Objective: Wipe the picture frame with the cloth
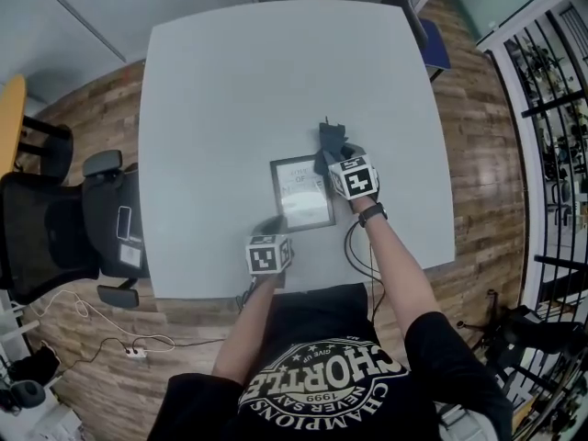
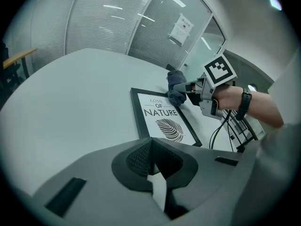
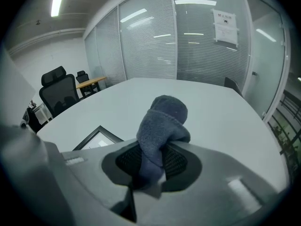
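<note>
Right gripper (image 3: 149, 172) clamps cloth (image 3: 162, 121) at picture frame (image 1: 301, 194) corner; left gripper (image 2: 152, 172) closed.

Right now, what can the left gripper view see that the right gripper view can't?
Only the left gripper view shows the leaf print and the right tool from outside. Only the right gripper view shows the office chairs and the cloth pinched between its jaws. Both show the cloth, picture frame and table.

picture frame (image 2: 162, 120) corner under cloth (image 2: 177, 85), notice (image 2: 181, 27) illegible
</note>
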